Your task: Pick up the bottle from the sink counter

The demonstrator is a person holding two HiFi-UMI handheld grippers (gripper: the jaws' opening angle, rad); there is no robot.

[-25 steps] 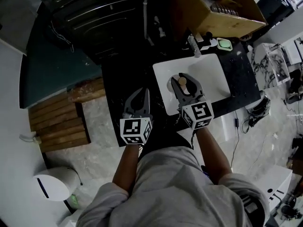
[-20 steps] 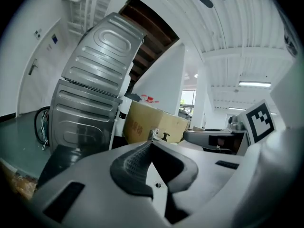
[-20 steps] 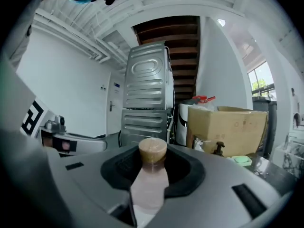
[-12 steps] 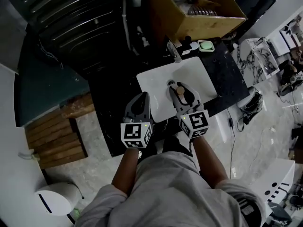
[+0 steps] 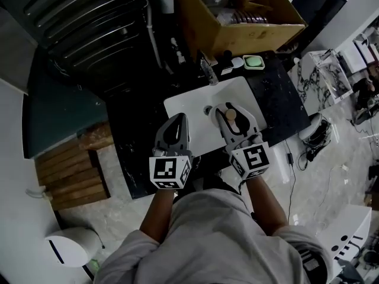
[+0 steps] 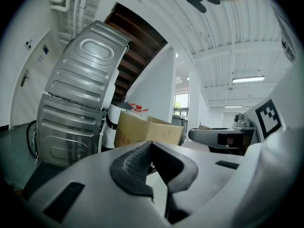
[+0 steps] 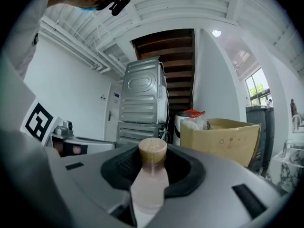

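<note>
A pale pink bottle (image 7: 151, 175) with a tan cap (image 5: 231, 115) stands upright between the jaws of my right gripper (image 5: 232, 107), which is shut on its body. In the head view they are over the right half of the white sink basin (image 5: 189, 108). The right gripper view shows the cap (image 7: 153, 151) rising just above the dark pads of that gripper (image 7: 154, 159). My left gripper (image 5: 176, 118) is beside it at the basin's near left edge, shut, with nothing in it. In its own view the left gripper (image 6: 151, 146) has its tips touching.
The basin is set in a black counter (image 5: 142, 129), with a faucet (image 5: 208, 74) at its far edge and a green soap dish (image 5: 253, 62) to the right. A cardboard box (image 5: 237, 16) stands behind. A dark ribbed appliance (image 5: 77, 22) is at far left.
The view has shifted, so the sink sits further left in the picture. My right gripper with the bottle has moved right, away from the drain. The left gripper has kept its place.
</note>
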